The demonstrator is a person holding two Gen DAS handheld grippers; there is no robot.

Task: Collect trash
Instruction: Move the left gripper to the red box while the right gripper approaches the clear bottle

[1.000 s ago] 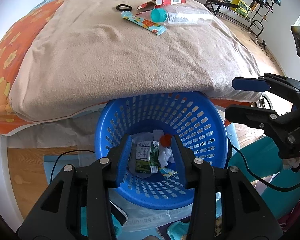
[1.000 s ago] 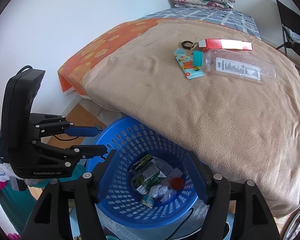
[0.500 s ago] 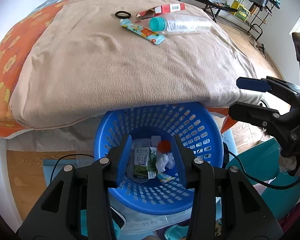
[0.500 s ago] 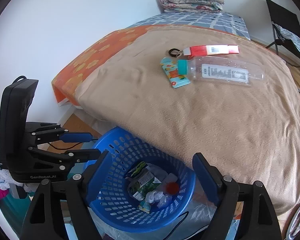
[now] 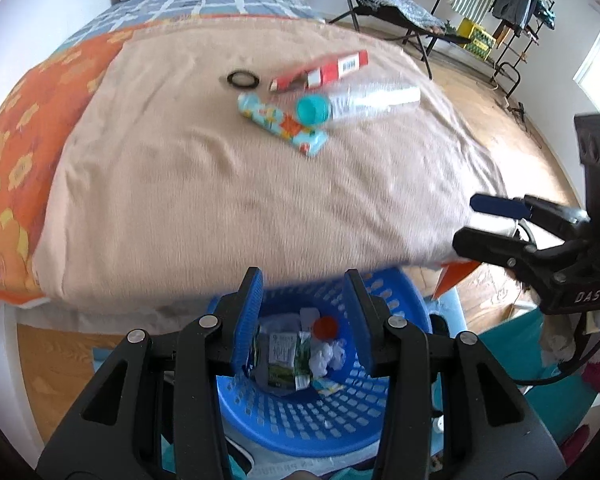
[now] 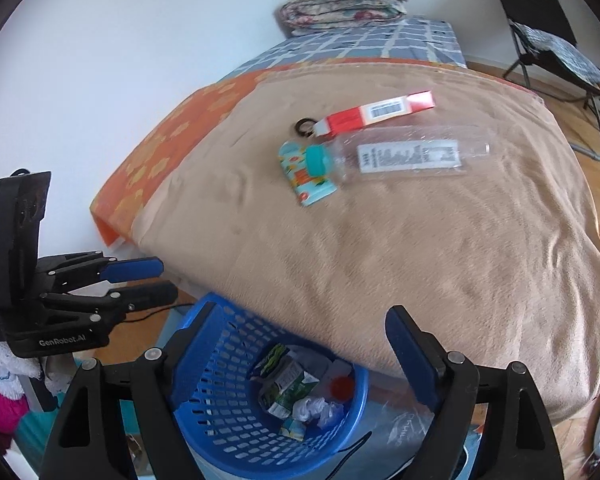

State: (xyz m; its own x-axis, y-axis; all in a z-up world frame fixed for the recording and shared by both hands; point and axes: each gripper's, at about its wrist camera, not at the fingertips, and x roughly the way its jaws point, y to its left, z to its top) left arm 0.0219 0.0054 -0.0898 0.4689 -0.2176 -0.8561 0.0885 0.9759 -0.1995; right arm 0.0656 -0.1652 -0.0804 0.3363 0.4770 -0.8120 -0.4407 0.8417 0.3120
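On the beige blanket (image 5: 220,208) lie a clear plastic bottle (image 5: 372,98) (image 6: 404,156) with a teal cap, a red-and-white carton (image 5: 324,70) (image 6: 380,114), a teal patterned wrapper (image 5: 282,124) (image 6: 306,178) and a black ring (image 5: 243,79) (image 6: 305,125). A blue basket (image 5: 400,308) (image 6: 204,360) stands on the floor against the bed, holding a green carton (image 5: 284,356), a red cap and crumpled tissue. My left gripper (image 5: 304,304) (image 6: 168,279) hangs open above the basket, nothing between its fingers. My right gripper (image 6: 300,320) (image 5: 468,222) is open wide and empty, over the basket's edge.
A folded quilt (image 6: 344,0) lies at the head of the bed, against the white wall. A black folding chair (image 5: 388,4) and a drying rack (image 5: 512,4) stand on the wooden floor beyond the bed. Teal items (image 5: 548,360) lie by the basket.
Both grippers have risen and swung towards the bed, so the basket sits lower in both views. The right gripper's jaws have spread wider. The trash on the blanket has not moved.
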